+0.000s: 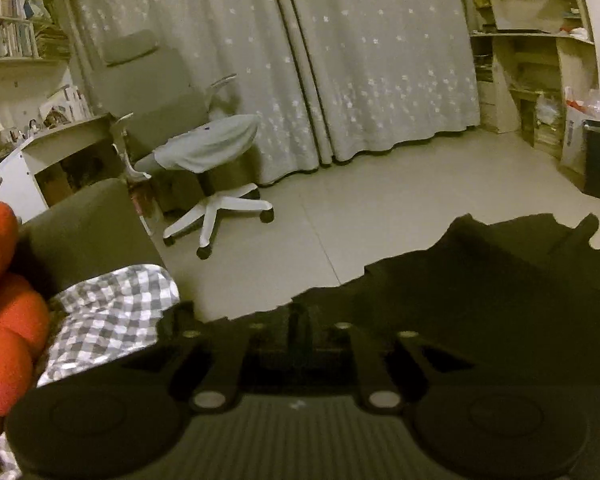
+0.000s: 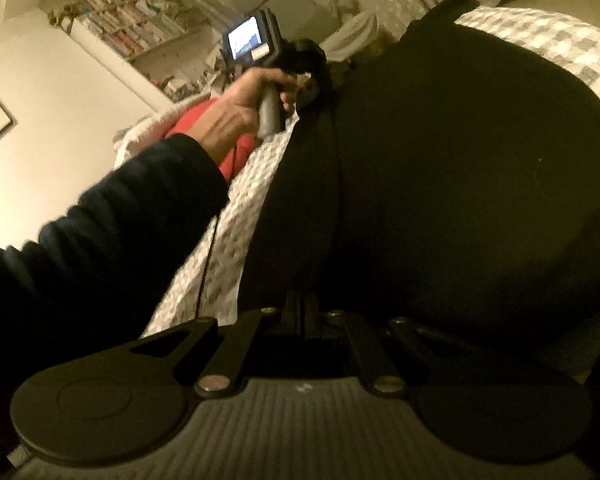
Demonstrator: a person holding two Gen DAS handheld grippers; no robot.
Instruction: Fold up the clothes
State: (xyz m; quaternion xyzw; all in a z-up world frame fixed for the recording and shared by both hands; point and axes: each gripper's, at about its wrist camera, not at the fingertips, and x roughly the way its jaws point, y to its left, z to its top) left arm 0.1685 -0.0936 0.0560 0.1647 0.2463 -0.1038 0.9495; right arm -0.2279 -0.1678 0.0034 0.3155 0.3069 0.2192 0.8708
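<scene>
A black garment (image 2: 460, 184) is spread over the checked bedding (image 2: 228, 240). Only in the right wrist view is the left hand (image 2: 236, 116) seen gripping its handle; there the right gripper (image 2: 304, 308) is closed on the cloth. Only the left wrist view shows an office chair (image 1: 204, 152); the left gripper (image 1: 298, 316) stands narrowly apart at the garment's edge, grip unclear

The garment (image 2: 460, 180) lies on the bedsheet (image 2: 560, 44), with the chair (image 1: 204, 152) beyond the bed.
</scene>
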